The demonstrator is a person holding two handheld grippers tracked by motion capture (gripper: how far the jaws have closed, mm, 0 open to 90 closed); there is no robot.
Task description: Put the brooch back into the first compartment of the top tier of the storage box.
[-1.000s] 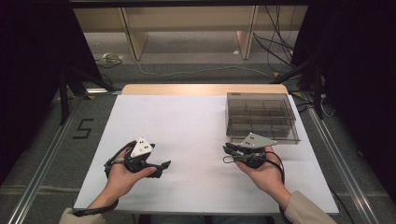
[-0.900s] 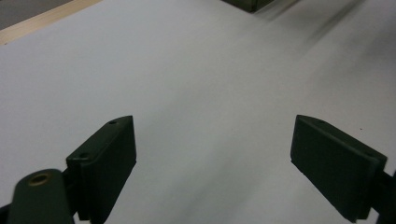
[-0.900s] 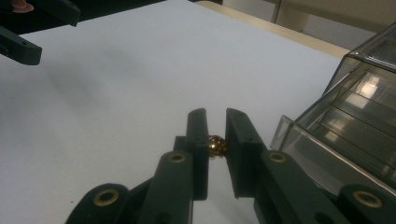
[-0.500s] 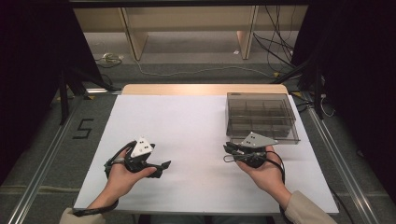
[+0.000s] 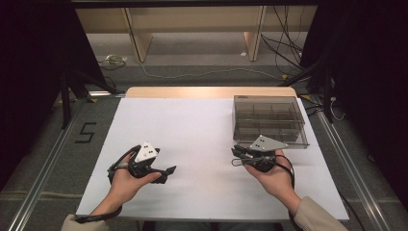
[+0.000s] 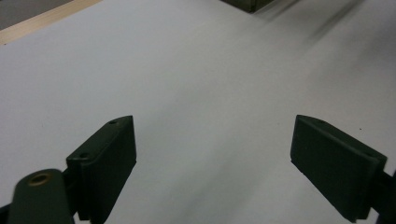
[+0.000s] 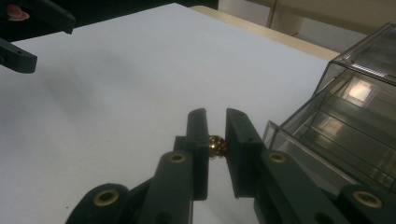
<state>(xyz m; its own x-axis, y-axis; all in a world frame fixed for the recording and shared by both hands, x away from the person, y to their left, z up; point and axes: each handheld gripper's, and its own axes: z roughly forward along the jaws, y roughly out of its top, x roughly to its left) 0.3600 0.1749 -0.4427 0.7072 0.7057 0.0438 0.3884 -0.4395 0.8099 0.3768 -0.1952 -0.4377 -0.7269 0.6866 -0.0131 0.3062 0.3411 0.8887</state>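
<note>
White table [image 5: 202, 125]; right tongs [image 7: 215, 122] half-hide clamped gold bead [image 7: 216, 146].

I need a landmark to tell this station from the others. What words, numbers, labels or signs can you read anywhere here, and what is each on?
"5": a dark numeral marked on the grey floor, left of the table.
Nothing else is readable: no print shows on the clear compartment box, the left gripper or the right gripper.

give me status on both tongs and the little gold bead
Left tongs open, empty. Right tongs shut on gold bead, beside clear box. White table between is bare.
</note>
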